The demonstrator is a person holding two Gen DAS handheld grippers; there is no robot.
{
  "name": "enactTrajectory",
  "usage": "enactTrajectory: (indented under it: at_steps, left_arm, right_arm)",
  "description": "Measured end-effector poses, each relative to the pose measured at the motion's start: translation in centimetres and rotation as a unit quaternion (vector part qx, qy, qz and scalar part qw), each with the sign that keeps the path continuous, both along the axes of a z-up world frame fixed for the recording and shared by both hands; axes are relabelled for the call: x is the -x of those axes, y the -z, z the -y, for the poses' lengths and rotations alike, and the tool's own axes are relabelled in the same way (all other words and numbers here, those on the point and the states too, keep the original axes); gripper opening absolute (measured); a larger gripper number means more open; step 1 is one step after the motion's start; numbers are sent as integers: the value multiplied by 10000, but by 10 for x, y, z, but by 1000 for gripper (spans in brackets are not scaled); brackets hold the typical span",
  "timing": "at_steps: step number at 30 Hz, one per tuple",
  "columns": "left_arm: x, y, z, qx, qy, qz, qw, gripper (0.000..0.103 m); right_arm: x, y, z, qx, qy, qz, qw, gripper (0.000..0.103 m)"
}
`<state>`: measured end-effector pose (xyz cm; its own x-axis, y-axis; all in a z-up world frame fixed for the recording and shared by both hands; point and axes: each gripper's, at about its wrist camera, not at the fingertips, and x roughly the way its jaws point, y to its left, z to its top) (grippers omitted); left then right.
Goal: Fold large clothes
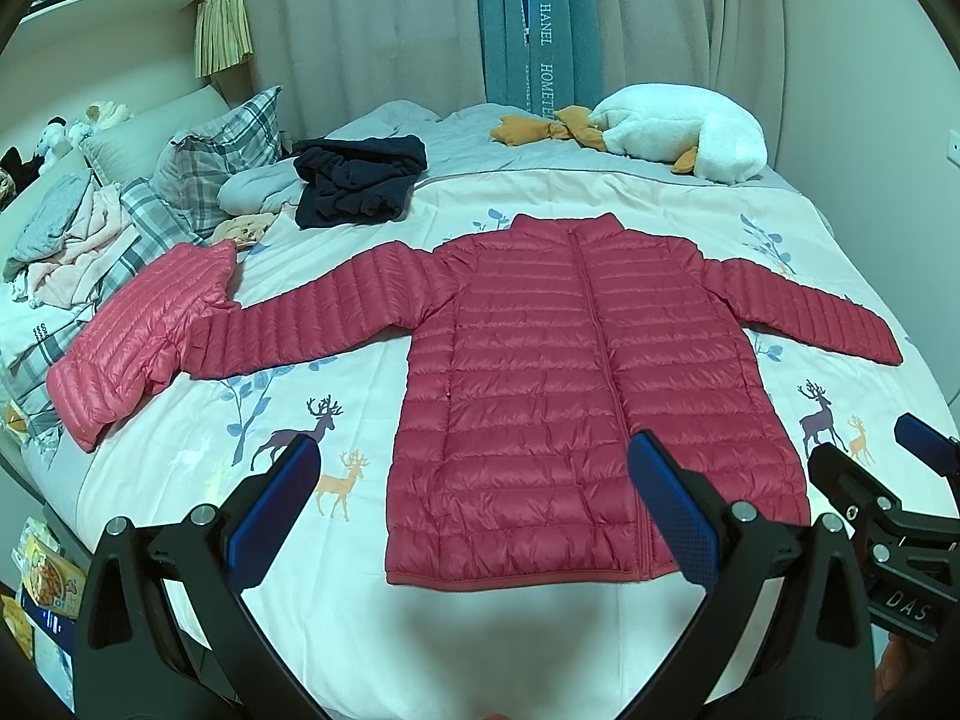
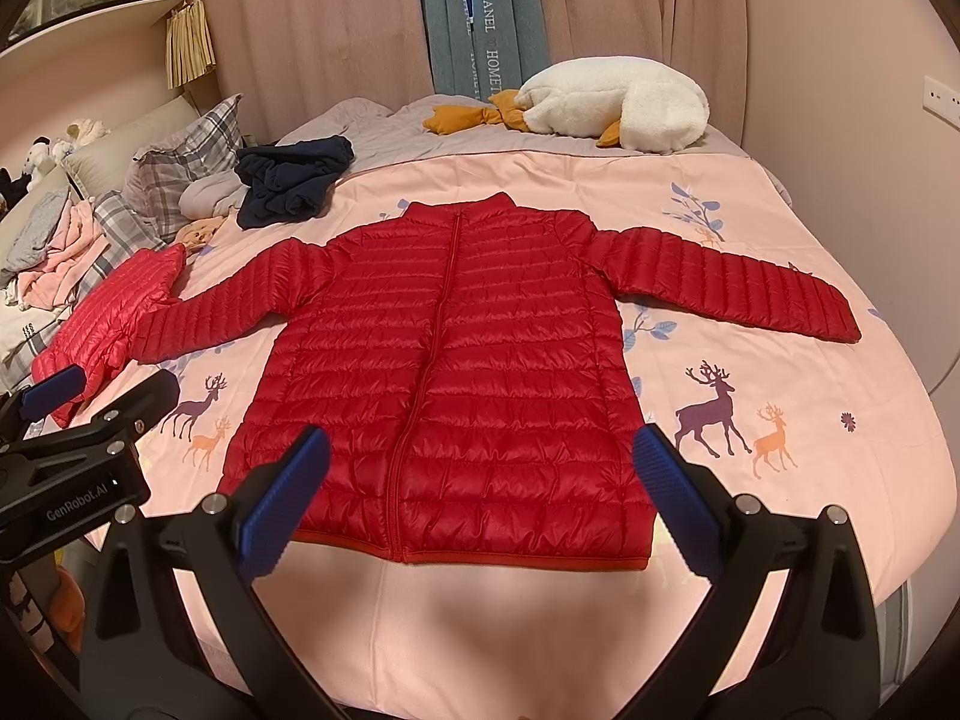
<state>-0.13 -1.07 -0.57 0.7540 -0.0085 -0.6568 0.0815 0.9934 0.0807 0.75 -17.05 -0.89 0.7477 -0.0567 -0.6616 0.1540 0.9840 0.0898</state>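
the jacket point(image 1: 570, 372) lies flat and front-up in the middle of the bed point(image 1: 540, 618), zipped, collar toward the far wall, hem toward me, both sleeves spread out to the sides. i judge the folding not yet begun: no part of it is turned over, so the step in hand is the approach before the first fold. the next move, as i read it, calls for taking a sleeve point(image 2: 738, 282) near its cuff and carrying it across the body, or pinching the hem corners; the quilted shell looks slippery and puffy, so a deep pinch seems wise. my left gripper point(image 1: 480, 516) hangs above the near edge of the bed, aimed at the hem, fingers spread wide and holding nothing. my right gripper point(image 2: 480, 504) hangs alongside it at a like height, also spread wide and empty, pointed at the hem's middle. neither touches cloth. outward: a second, pinker jacket point(image 1: 138, 336) lies crumpled at the left, touching the left cuff; a dark garment point(image 1: 354, 186) is heaped beyond the left shoulder; plaid pillows point(image 1: 210, 156) sit at the head; a white plush goose point(image 1: 678, 132) rests at the far side near the curtains point(image 1: 372, 18).
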Motion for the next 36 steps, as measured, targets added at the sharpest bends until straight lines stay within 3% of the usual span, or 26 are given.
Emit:
enactTrajectory:
  at_steps: [19,22,25,28,31,33,36]
  left_arm:
    - [-1,1,1,48,25,-25,10000,102]
    - [-8,5,-2,362,154,-165,9991,102]
    - [-18,16,-13,972,288,-357,9942,102]
    - [-34,33,-31,1880,547,-644,9785,102]
    - [-58,60,-57,2931,617,-921,9496,102]
    - [-78,81,-83,3529,369,-980,9298,102]
    - [-103,105,-119,3846,-212,-865,9188,102]
  right_arm:
    - [0,-1,0,-26,8,15,10000,101]
    - [-1,3,8,-415,-75,124,9990,101]
    - [-1,9,23,-1220,-433,510,9903,101]
    - [1,15,34,-1867,-625,921,9761,101]
    - [0,23,48,-2426,-747,1430,9566,101]
    - [-3,29,54,-2680,-833,1681,9450,101]
    - [-10,40,58,-2828,-940,1751,9384,101]
